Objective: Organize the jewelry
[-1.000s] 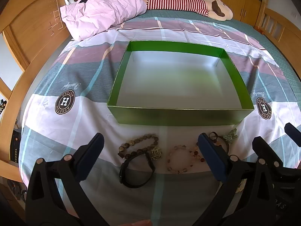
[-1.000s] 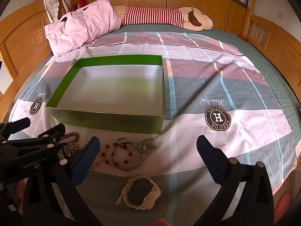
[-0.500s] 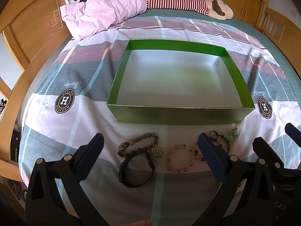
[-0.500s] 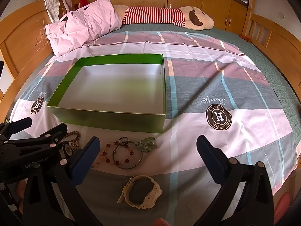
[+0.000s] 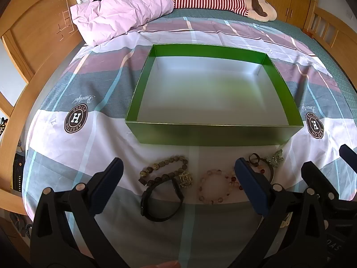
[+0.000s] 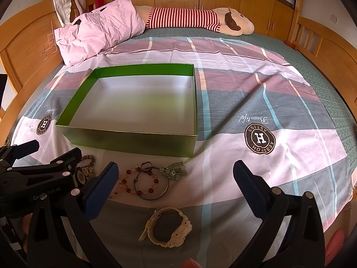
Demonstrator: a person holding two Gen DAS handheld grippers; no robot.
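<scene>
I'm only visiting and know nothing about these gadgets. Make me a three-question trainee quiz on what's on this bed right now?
1. True or false: the green box already holds some jewelry.
2. Which piece lies nearest the right gripper, on the grey stripe: A) the cream watch, B) the brown bead bracelet, C) the black band?
3. Fill in: the fingers of the left gripper are spread ____ with nothing between them.

Key: 1. False, it is empty. 2. A. 3. Open.

Bright daylight, sharp focus, strong fisheye bending with dark corners.
</scene>
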